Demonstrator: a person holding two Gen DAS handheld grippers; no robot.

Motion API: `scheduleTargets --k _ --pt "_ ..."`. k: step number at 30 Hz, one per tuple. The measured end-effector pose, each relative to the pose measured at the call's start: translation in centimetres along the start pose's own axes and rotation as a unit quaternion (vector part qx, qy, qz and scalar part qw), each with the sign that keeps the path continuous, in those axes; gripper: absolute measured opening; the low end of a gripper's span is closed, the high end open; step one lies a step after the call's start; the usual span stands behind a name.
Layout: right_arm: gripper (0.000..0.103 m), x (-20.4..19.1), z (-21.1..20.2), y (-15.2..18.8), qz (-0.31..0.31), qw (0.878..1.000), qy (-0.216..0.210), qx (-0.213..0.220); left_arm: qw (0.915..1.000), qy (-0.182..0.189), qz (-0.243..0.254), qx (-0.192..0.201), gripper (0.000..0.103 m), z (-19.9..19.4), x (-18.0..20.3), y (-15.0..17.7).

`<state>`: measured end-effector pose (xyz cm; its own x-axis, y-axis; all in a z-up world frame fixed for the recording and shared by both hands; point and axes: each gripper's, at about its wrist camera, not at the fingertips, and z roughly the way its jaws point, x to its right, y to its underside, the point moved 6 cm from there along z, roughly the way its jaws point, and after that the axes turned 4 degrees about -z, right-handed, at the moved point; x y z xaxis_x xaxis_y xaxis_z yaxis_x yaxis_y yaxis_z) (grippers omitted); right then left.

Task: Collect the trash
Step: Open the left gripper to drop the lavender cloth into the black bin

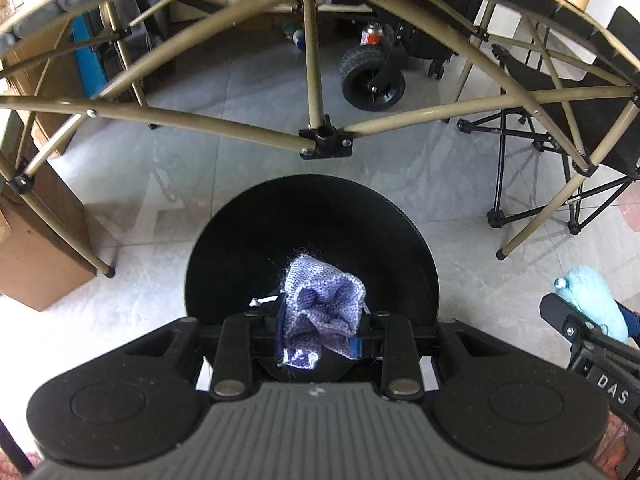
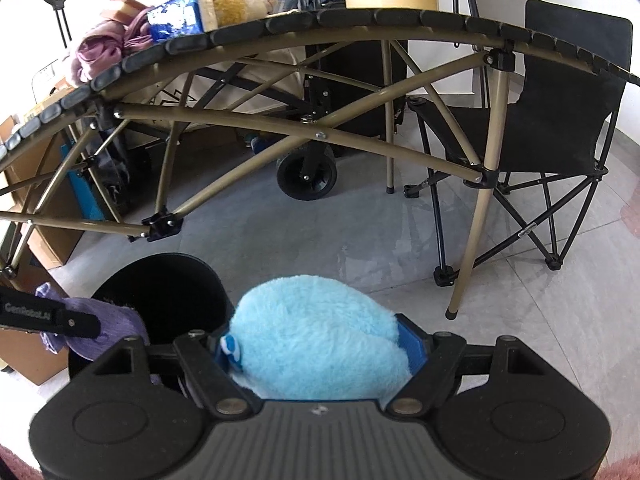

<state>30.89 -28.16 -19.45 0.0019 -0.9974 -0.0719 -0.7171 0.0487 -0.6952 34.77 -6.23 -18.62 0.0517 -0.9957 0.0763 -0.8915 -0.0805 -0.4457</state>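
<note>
**Both claws carrying soft trash at the black bin**

The left claw (image 1: 320,332) is clenching a crumpled purple knitted cloth (image 1: 324,312) between its blue pads and is hanging directly over the open mouth of the round black bin (image 1: 224,264), which is standing on the grey tiled floor (image 1: 460,184). In the left wrist view the cloth is sitting at the centre of the bin's dark opening, with a small white cord end (image 1: 260,301) poking out at about 9 o'clock from it.

The right claw (image 2: 316,352) is gripping a fluffy light blue ball of fabric (image 2: 316,336), its jaws standing wide around the bulk, with a small blue and white tag (image 2: 231,346) showing at the fabric's 9 o'clock edge. From the right wrist view the bin (image 2: 168,292) is lying at about 10 o'clock from the blue fabric, just beside it, and the left claw with its purple cloth (image 2: 104,328) is hanging over the bin's left rim. In the left wrist view the blue fabric (image 1: 592,292) is showing at 3 o'clock, off to the side of the bin.

Beyond the bin, a folding table (image 2: 360,20) on tan crossed legs is spanning both views, with a black folding chair (image 2: 560,120) at 2 o'clock and a black wheel (image 1: 372,80) at 12 o'clock under the table.
</note>
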Motion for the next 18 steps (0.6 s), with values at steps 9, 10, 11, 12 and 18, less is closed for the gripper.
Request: scheduleTargets --k 9,10,11,12,18 --pt "0.076 0.5 1.5 0.1 0.002 1.000 0.013 -0.015 0.9989 -0.009 -0.029 -0.036 0.029 2.8 0.3 -0.3" --pt "0.076 0.6 1.6 0.1 0.002 1.000 0.013 -0.015 0.9987 -0.010 -0.030 -0.039 0.029 3.0 0.4 -0.3" --pt "0.076 0.6 1.7 0.0 0.002 1.000 0.012 -0.016 0.9986 -0.012 -0.031 -0.042 0.029 3.3 0.5 -0.3" --pt "0.076 0.5 1.7 0.0 0.002 1.000 0.011 -0.016 0.9984 -0.013 -0.032 -0.045 0.029 3.4 0.6 -0.2" --pt "0.076 0.5 2.1 0.1 0.001 1.000 0.012 -0.024 0.9976 -0.019 -0.044 -0.050 0.029 4.0 0.6 -0.3"
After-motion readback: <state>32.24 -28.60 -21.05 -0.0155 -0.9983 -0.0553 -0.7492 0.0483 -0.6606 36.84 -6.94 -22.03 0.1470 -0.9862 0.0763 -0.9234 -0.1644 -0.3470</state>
